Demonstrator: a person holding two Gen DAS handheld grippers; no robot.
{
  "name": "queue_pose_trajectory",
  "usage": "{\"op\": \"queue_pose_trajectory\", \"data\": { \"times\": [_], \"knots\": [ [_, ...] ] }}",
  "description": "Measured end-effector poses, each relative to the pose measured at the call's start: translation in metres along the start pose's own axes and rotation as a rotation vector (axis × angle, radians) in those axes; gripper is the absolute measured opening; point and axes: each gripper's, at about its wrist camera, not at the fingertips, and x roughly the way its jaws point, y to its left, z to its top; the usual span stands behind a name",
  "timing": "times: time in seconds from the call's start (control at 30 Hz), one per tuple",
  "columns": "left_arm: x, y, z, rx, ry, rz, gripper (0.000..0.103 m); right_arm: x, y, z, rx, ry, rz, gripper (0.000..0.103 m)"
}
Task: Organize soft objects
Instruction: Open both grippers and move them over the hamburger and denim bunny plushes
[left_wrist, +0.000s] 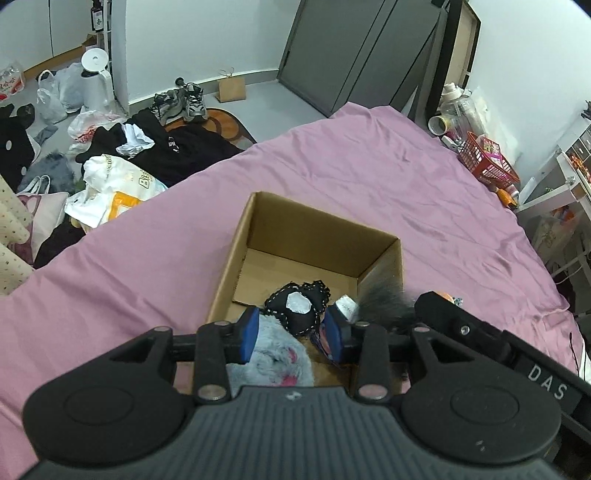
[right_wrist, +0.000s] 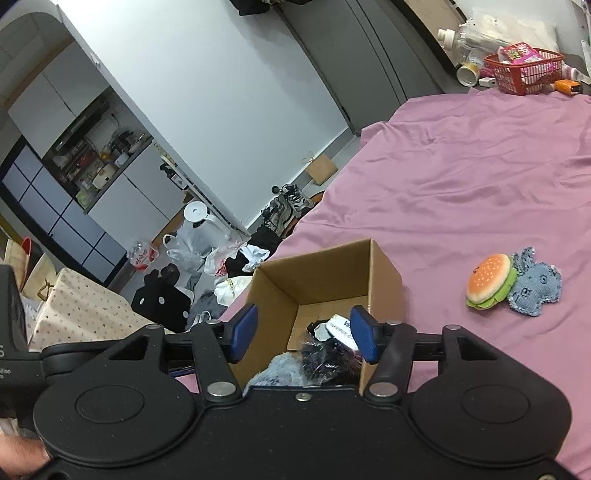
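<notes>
Burger (right_wrist: 489, 279) and denim toy (right_wrist: 535, 291) lie touching on the bed (right_wrist: 461, 177), right of the box (right_wrist: 332, 273), well apart from it. The right gripper (right_wrist: 303, 332) is nearer, jaws apart and empty over the box (left gripper (left_wrist: 291, 334) too, also spread). Plenty of open sheet around them.

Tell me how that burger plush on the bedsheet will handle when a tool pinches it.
The burger plush looks stuffed and fuzzy, so it will probably squash between the pads and weigh little. Its rounded bun shape might let it twist if pinched off-centre. It leans against the denim plush, which may get nudged.
</notes>
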Motion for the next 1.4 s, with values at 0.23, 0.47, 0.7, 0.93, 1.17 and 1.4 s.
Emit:
{"op": "queue_pose_trajectory", "data": {
  "times": [0.23,0.47,0.7,0.93,1.17,1.4],
  "knots": [
    [-0.015,0.004,-0.005,-0.013,-0.020,0.033,0.046,-0.017,-0.004,0.004,0.012,-0.026,-0.029,0.063],
    [-0.038,0.005,-0.011,-0.029,-0.051,0.055,0.054,-0.040,-0.008,0.007,0.021,-0.075,-0.066,0.080],
    [-0.058,0.002,-0.020,-0.017,-0.099,0.084,0.067,-0.062,-0.013,0.006,0.020,-0.111,-0.084,0.083],
    [-0.074,-0.002,-0.032,-0.006,-0.114,0.078,0.068,-0.081,-0.013,0.006,0.001,-0.135,-0.093,0.092],
    [-0.086,-0.010,-0.041,0.007,-0.134,0.066,0.068,-0.099,-0.018,0.008,-0.019,-0.144,-0.095,0.103],
    [-0.094,-0.026,-0.049,0.036,-0.159,0.054,0.069,-0.111,-0.023,0.019,-0.049,-0.123,-0.114,0.103]
  ]
}}
